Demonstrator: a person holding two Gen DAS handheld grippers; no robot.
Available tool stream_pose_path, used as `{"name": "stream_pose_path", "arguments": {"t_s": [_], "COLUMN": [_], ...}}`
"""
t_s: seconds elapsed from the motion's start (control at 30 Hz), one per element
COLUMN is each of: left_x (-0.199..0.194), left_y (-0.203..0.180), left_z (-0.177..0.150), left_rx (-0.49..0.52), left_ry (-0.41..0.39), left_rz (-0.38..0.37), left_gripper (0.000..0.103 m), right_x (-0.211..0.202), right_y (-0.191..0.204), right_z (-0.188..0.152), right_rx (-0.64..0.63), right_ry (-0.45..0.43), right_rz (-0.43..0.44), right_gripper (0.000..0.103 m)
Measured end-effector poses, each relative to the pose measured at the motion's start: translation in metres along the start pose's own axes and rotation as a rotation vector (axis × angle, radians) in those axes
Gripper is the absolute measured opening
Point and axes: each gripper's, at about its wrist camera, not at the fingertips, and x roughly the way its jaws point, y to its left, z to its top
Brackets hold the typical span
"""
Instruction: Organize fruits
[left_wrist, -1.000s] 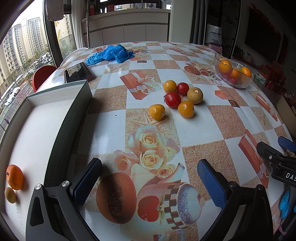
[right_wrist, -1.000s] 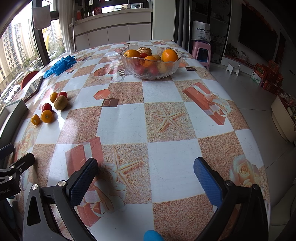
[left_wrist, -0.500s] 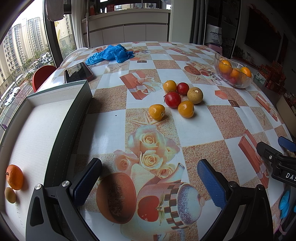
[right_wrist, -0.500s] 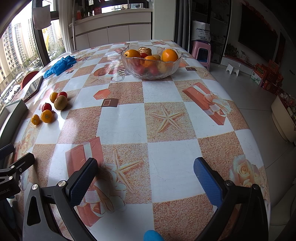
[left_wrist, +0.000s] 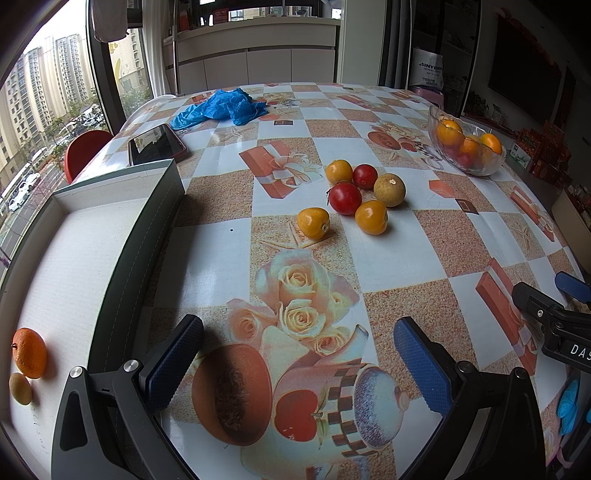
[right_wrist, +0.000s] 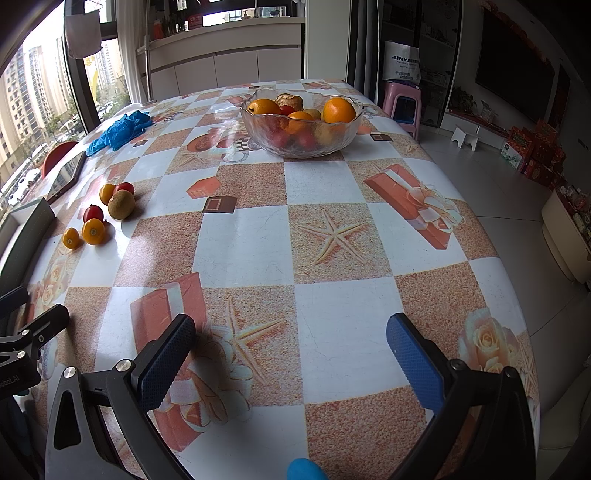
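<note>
Several small loose fruits lie in a cluster on the patterned table: a yellow one (left_wrist: 313, 222), another yellow one (left_wrist: 371, 217), a red tomato (left_wrist: 345, 198) and a brown kiwi (left_wrist: 389, 189). The cluster also shows in the right wrist view (right_wrist: 120, 204). A white shallow box (left_wrist: 81, 258) at the left holds an orange (left_wrist: 29, 352) and a small brown fruit (left_wrist: 20, 387). A glass bowl (right_wrist: 301, 142) of oranges and other fruit stands at the far side. My left gripper (left_wrist: 297, 354) is open and empty, well short of the cluster. My right gripper (right_wrist: 290, 350) is open and empty over bare table.
A blue plastic bag (left_wrist: 221, 109) and a phone (left_wrist: 157, 144) lie at the far left of the table. A red chair (left_wrist: 86, 149) stands beyond the table edge. A pink stool (right_wrist: 402, 101) stands past the far right corner. The table's right edge drops to the floor.
</note>
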Motion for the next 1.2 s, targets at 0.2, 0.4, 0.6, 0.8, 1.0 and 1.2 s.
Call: {"name": "stream_pose_path", "arguments": {"t_s": [0.2,0.4,0.6,0.8,1.0,1.2], "left_x": [0.000,0.000,0.000,0.000,0.000,-0.001], "left_y": [0.000,0.000,0.000,0.000,0.000,0.000], "left_z": [0.000,0.000,0.000,0.000,0.000,0.000], "left_rx": [0.000,0.000,0.000,0.000,0.000,0.000], "left_ry": [0.000,0.000,0.000,0.000,0.000,0.000], "left_rz": [0.000,0.000,0.000,0.000,0.000,-0.001], "left_gripper": [0.103,0.103,0.103,0.103,0.103,0.103], "right_x": [0.000,0.000,0.000,0.000,0.002,0.000], "right_y": [0.000,0.000,0.000,0.000,0.001,0.024], "right_z": [0.000,0.000,0.000,0.000,0.002,0.004], "right_rx": [0.000,0.000,0.000,0.000,0.006,-0.015], "right_ry": [0.000,0.000,0.000,0.001,0.012,0.073], "right_rz": [0.000,0.000,0.000,-0.001,-0.013,0.019], "right_gripper": [0.103,0.103,0.103,0.103,0.103,0.103]}}
